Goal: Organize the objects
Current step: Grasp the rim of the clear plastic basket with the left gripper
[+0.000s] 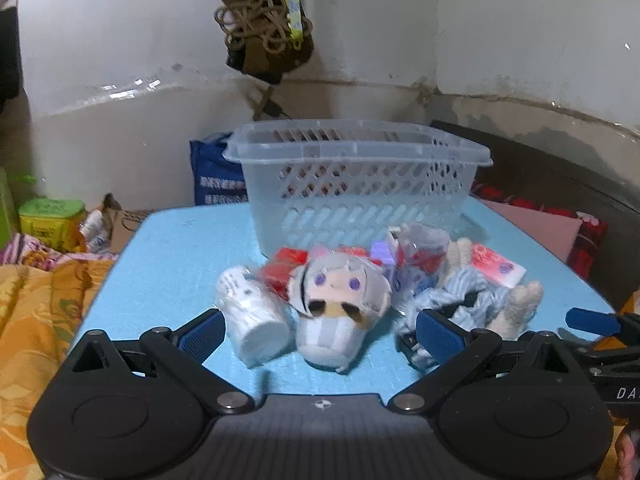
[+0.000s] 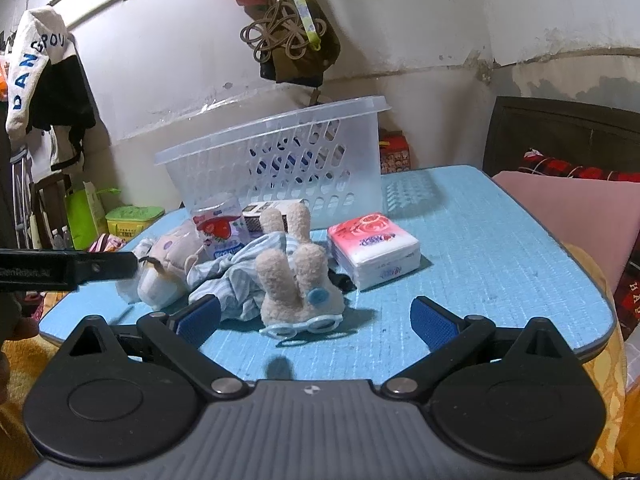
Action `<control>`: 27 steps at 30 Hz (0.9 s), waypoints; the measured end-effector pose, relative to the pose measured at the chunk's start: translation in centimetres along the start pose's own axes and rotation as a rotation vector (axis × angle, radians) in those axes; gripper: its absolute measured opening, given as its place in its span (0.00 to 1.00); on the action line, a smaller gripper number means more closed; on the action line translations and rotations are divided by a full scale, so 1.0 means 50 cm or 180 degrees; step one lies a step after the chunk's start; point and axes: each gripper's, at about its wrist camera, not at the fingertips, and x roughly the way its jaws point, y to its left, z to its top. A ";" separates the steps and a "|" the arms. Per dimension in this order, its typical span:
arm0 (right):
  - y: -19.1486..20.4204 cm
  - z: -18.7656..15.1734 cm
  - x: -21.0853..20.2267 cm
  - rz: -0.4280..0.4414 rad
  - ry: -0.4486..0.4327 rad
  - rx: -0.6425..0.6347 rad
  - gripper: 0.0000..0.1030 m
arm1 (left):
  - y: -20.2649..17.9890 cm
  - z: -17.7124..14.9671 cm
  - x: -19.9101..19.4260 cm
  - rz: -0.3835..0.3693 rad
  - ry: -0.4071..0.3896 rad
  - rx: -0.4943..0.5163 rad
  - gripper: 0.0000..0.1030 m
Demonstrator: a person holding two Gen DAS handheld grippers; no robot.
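Observation:
A clear plastic basket (image 1: 360, 184) stands at the back of the blue table (image 1: 168, 256); it also shows in the right wrist view (image 2: 280, 160). In front of it lies a pile: a white tissue roll (image 1: 252, 316), a grey-haired plush doll (image 1: 340, 308), red packets (image 1: 284, 268), a beige plush rabbit in striped cloth (image 2: 296, 276) with toy glasses (image 2: 304, 326), and a pink tissue pack (image 2: 374, 254). My left gripper (image 1: 320, 332) is open, its fingers either side of the roll and doll. My right gripper (image 2: 316, 318) is open around the rabbit.
A yellow-green tub (image 1: 52, 220) and orange bedding (image 1: 40, 312) lie left of the table. A pink cushion (image 2: 568, 216) sits to the right. A blue bag (image 1: 212, 176) stands behind the basket. Ropes and a bag (image 2: 288, 36) hang on the wall.

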 end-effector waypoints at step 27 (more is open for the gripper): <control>-0.026 0.039 0.033 -0.0024 -0.0274 0.0073 1.00 | 0.136 0.308 0.236 0.0154 0.0385 -0.0070 0.31</control>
